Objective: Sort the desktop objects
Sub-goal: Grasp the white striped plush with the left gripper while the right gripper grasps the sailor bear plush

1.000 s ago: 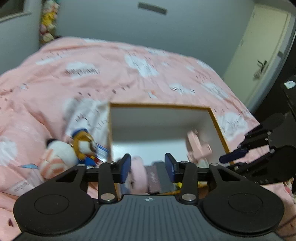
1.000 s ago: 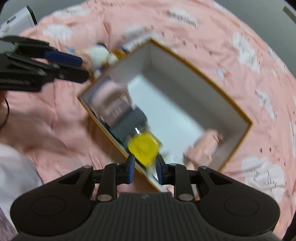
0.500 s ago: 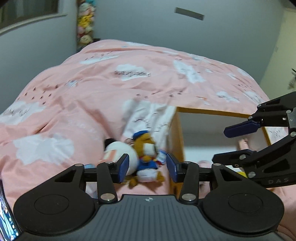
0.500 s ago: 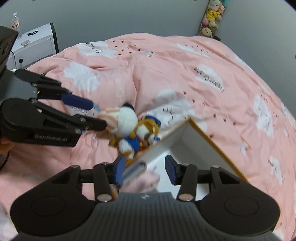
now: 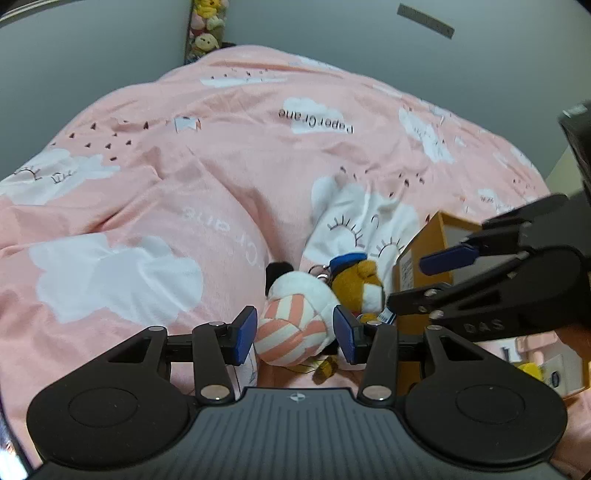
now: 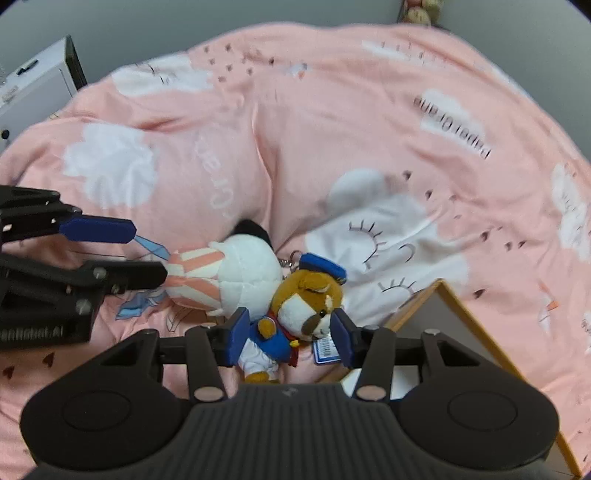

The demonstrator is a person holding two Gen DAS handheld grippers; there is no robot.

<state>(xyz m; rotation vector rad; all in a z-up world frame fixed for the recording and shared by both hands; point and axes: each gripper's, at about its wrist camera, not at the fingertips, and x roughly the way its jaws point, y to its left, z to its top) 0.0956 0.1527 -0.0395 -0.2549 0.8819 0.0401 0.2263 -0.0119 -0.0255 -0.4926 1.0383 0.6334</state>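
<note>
A white plush with a pink-striped body (image 5: 291, 317) lies on the pink quilt, and my open left gripper (image 5: 293, 334) straddles it. It also shows in the right wrist view (image 6: 229, 277). Beside it lies a brown bear plush in a blue sailor suit (image 6: 295, 314), and my open right gripper (image 6: 288, 339) straddles it. The bear also shows in the left wrist view (image 5: 360, 282). The open box with an orange rim (image 6: 458, 306) lies right of the toys; it shows in the left wrist view too (image 5: 430, 236).
The pink cloud-print quilt (image 5: 221, 184) covers the bed, with a raised fold left of the toys. A yellow object (image 5: 532, 369) and pink items lie inside the box. A white cabinet (image 6: 33, 88) stands at the far left. Stuffed toys (image 5: 205, 27) hang by the wall.
Both grippers have swung left, away from the box interior, and come down over the two plush toys. Both sets of fingers have opened wider.
</note>
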